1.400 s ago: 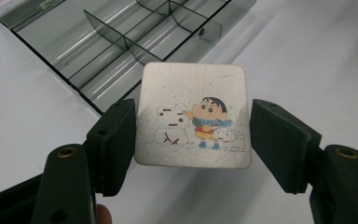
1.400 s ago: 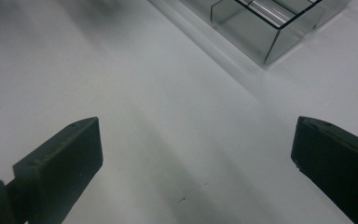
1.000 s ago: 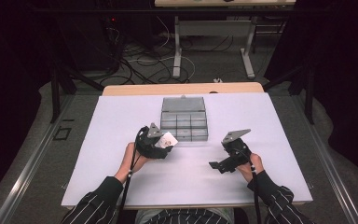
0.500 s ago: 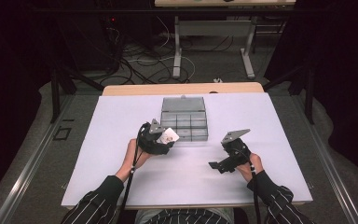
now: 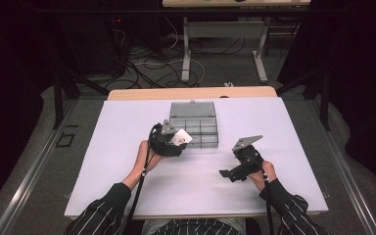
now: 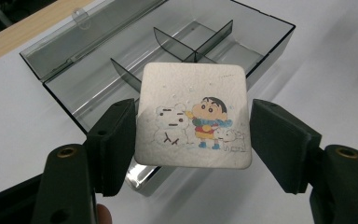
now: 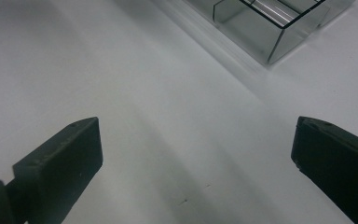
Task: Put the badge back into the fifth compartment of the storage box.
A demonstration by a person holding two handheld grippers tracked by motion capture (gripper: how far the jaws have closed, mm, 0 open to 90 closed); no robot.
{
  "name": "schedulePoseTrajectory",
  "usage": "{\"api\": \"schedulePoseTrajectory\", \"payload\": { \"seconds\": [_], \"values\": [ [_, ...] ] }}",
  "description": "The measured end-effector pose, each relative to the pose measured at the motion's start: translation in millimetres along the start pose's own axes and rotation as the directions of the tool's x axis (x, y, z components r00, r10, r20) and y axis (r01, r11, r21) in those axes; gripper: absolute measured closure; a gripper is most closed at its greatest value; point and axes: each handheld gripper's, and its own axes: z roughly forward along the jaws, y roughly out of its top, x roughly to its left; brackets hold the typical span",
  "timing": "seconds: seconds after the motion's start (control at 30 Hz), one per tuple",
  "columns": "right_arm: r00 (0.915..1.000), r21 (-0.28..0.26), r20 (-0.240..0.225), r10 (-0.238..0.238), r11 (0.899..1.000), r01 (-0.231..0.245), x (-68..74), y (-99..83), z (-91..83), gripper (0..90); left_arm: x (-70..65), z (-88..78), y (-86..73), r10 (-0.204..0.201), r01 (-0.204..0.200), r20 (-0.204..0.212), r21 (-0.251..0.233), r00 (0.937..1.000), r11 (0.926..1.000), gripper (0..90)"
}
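Left gripper view: left gripper (image 6: 193, 140) clamped half-wide on a square cartoon card (image 6: 193, 116), held over the near edge of the clear divided box (image 6: 121, 51). Right gripper (image 7: 196, 154) wide apart, holding nothing, just beside the box's corner, above bare white table (image 7: 121, 93).

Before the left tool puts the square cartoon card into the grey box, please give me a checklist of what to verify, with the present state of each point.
1. Square white card with a cartoon print held between the pads of the left tool: ok, both pads meet its side edges.
2. Card held level enough: ok, only slightly tilted.
3. Lid of the transparent grey plastic compartment box: ok, it lies open behind the box.
4. Compartments free: ok for those in the left tool's view; the rest cannot tell.
5. Card over a compartment: cannot tell; it hangs by the near edge of the box.
6. Right tool out of the way: ok, open, apart from the box.
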Motion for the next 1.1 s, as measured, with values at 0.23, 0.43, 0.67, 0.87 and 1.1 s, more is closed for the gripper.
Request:
{"api": "schedulePoseTrajectory", "payload": {
  "seconds": [0.23,0.43,0.67,0.87,1.1],
  "values": [
    [1.0000,-0.003,-0.001,-0.009,1.000,0.009,-0.4,-0.1,0.4,1.3,2.2,7.5,5.2,-0.007,0.007,-0.012,-0.005,0.9999,1.0000,33.7],
    [1.0000,-0.001,-0.001,-0.008,1.000,0.008,-0.3,0.0,0.5,1.3,4.0,14.1,8.5,-0.013,0.013,-0.013,-0.003,0.9998,0.9999,33.6],
    [1.0000,0.001,-0.001,-0.006,1.000,0.006,-0.1,-0.1,0.8,1.4,6.6,20.0,12.0,-0.023,0.023,-0.017,-0.008,0.9996,0.9997,33.6],
    [1.0000,0.006,0.002,-0.008,1.000,0.008,0.0,-0.3,1.4,1.5,6.6,26.6,13.8,-0.027,0.027,-0.018,-0.005,0.9995,0.9996,33.6],
    [0.9999,0.005,0.001,-0.013,1.000,0.013,0.1,-0.4,1.7,1.5,7.8,32.3,16.5,-0.030,0.030,-0.020,0.001,0.9994,0.9995,33.6]
  ]
}}
